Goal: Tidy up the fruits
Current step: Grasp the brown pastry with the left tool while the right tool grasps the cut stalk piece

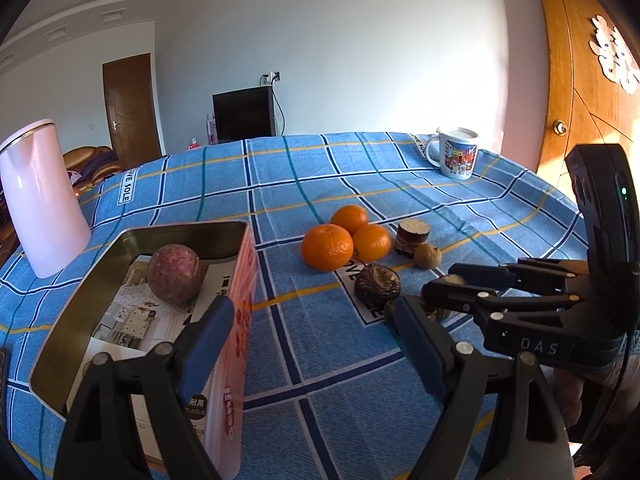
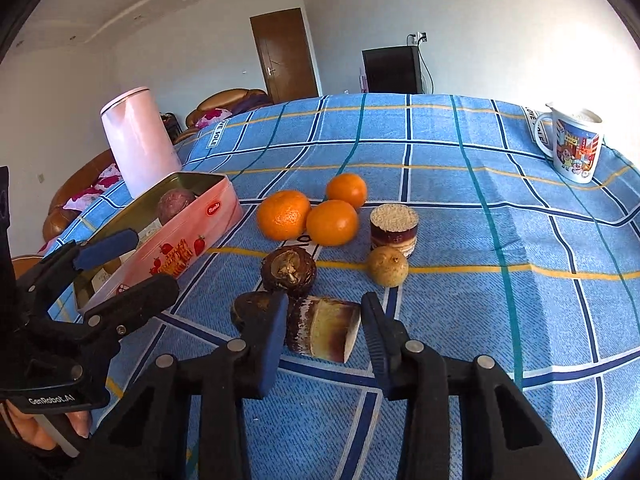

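Right gripper [image 2: 324, 332]: jaws flank the short brown-skinned, yellow-cored cane stub [image 2: 322, 334], left pad touching, right pad a sliver clear. Close squarely across its sides. Left gripper [image 1: 316, 340]: jaws spread, empty, astride the near wall of the pink rectangular metal tin [image 1: 236, 280].

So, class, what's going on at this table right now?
A person is sorting fruit with a two-finger gripper in each hand. The right gripper has its jaws around a cut sugarcane piece lying on the blue checked cloth; whether the pads press it yet is unclear. The left gripper hangs open over the edge of the pink tin, which holds one purple fruit. Three oranges and other fruit wait on the cloth.
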Tool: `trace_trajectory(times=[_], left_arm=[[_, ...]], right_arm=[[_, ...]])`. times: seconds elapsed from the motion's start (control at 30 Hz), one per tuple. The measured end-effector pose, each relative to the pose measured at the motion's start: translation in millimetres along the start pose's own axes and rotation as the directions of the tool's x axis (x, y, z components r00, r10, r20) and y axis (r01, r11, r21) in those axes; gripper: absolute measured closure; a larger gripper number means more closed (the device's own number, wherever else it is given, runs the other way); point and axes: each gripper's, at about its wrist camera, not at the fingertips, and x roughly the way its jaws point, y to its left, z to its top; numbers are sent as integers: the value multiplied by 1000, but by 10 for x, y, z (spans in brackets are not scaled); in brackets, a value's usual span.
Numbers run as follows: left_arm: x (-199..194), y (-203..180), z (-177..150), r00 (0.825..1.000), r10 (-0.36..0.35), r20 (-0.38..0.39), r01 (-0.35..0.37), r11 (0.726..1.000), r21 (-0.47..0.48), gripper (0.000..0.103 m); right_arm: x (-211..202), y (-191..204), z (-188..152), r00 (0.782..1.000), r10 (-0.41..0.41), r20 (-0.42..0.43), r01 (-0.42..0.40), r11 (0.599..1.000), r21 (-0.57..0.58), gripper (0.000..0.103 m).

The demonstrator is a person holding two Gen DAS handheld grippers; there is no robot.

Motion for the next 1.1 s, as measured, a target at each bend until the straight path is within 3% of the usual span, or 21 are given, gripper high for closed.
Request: trace_trajectory(times=[0.17, 0.37, 0.43, 0.53, 0.73, 0.8, 1.1], left_arm=[[54, -98, 30, 999, -27, -19, 27, 1000, 16, 18], [228, -234, 86, 994, -81, -76, 83, 996, 17, 18], [329, -275, 95, 989, -101, -110, 103, 995, 8, 19], [463, -343, 96, 976, -137, -171, 140, 990, 2, 26], [602, -404, 93, 952, -189, -242, 193, 981, -7, 56], [581, -393, 94, 952, -203, -231, 205, 979, -14, 61], [368, -238, 118, 972, -213, -98, 206, 976, -73, 61]], right_arm=[[-103, -72, -11, 998, -8, 59, 6, 999, 38, 65], [-238, -207, -30, 981, -156, 114, 155, 988, 17, 65], [-255, -260, -25, 978, -168, 119, 167, 986, 19, 65], [-252, -355, -14, 985, -130, 111, 125, 991, 51, 65], [-252, -355, -25, 987, -112, 117, 107, 993, 49, 65], [-251, -354, -27, 988, -101, 117, 96, 994, 47, 65], [-328, -264, -66, 980, -96, 174, 96, 995, 3, 65]])
